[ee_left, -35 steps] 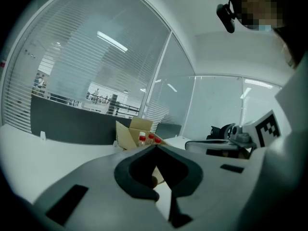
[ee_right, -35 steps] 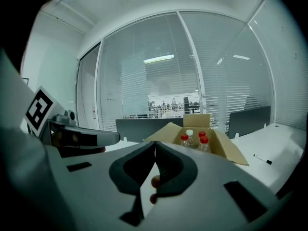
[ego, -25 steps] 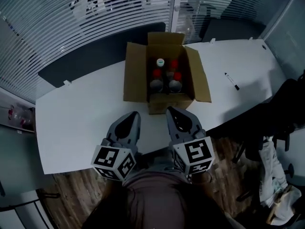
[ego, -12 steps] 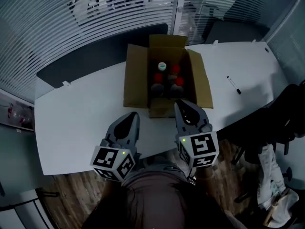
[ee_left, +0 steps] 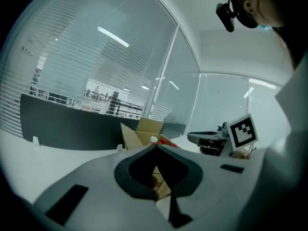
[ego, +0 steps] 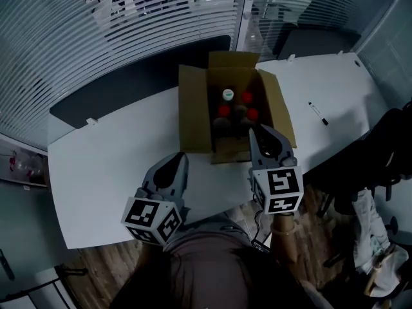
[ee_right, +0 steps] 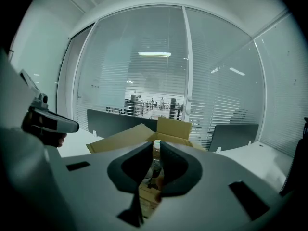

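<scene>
1. While the left tongs (ego: 176,156) hang over a bare part of the white worktop (ego: 103,163) in the lower middle of the head view, their two halves are pressed together at the tip. The left gripper view confirms that the left tongs (ee_left: 156,147) have nothing between them.
2. Right of centre in the head view, the right tongs (ego: 261,129) reach farther forward. Their tip is over the near right corner of the cardboard box (ego: 193,111). I cannot tell whether they touch it.
3. Seen in the right gripper view, the right tongs (ee_right: 157,146) stand a narrow slit apart and grip nothing. The white-capped bottle (ee_right: 156,143) shows through that slit, farther off inside the box.
4. At the centre of the head view the cardboard box sits on the worktop, open, with its flaps folded outward.
5. Upright in the box are the bottles (ego: 223,110). One has a white cap (ego: 227,95) towards the far side, and several beside it have red caps.
6. A black marker pen (ego: 318,113) lies on the worktop at the right of the head view, well apart from the box.
7. Along the worktop's far edge, at upper left, runs a dark partition panel (ego: 129,76), with slatted blinds (ego: 96,18) beyond it.
</scene>
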`<act>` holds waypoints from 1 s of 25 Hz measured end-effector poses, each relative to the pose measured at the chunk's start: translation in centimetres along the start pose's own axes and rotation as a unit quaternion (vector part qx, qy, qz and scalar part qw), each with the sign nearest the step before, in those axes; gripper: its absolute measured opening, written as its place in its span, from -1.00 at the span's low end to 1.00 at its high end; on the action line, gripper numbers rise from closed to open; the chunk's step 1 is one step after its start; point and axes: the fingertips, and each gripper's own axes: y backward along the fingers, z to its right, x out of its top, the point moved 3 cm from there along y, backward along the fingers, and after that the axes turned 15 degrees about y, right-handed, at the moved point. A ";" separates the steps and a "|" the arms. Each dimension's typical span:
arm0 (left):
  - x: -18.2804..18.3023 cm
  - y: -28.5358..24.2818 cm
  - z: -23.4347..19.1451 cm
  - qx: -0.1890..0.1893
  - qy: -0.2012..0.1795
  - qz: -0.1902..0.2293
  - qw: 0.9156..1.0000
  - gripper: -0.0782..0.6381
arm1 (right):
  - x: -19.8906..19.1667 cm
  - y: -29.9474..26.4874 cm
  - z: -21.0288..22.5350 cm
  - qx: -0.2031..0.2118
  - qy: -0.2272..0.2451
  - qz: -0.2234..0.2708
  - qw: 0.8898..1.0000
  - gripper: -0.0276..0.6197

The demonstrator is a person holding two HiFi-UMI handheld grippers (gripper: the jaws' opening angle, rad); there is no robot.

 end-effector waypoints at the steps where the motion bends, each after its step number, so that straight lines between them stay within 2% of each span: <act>1: 0.1 0.1 -0.4 0.000 0.001 -0.002 1.000 -0.76 | 0.1 -0.3 0.2 -0.005 0.003 -0.003 1.000 -0.82; 6: 0.6 0.4 -2.1 0.002 -0.003 -0.017 1.000 -0.76 | -0.1 -1.6 0.8 -0.024 0.011 -0.022 0.999 -0.78; 15: 1.3 1.1 -4.7 0.007 -0.003 -0.023 1.000 -0.76 | -0.8 -4.5 0.9 -0.024 0.022 -0.058 0.998 -0.61; 25: 1.8 1.8 -7.0 0.020 -0.005 -0.034 0.999 -0.76 | -3.8 -7.8 1.7 -0.031 0.025 -0.139 0.990 -0.42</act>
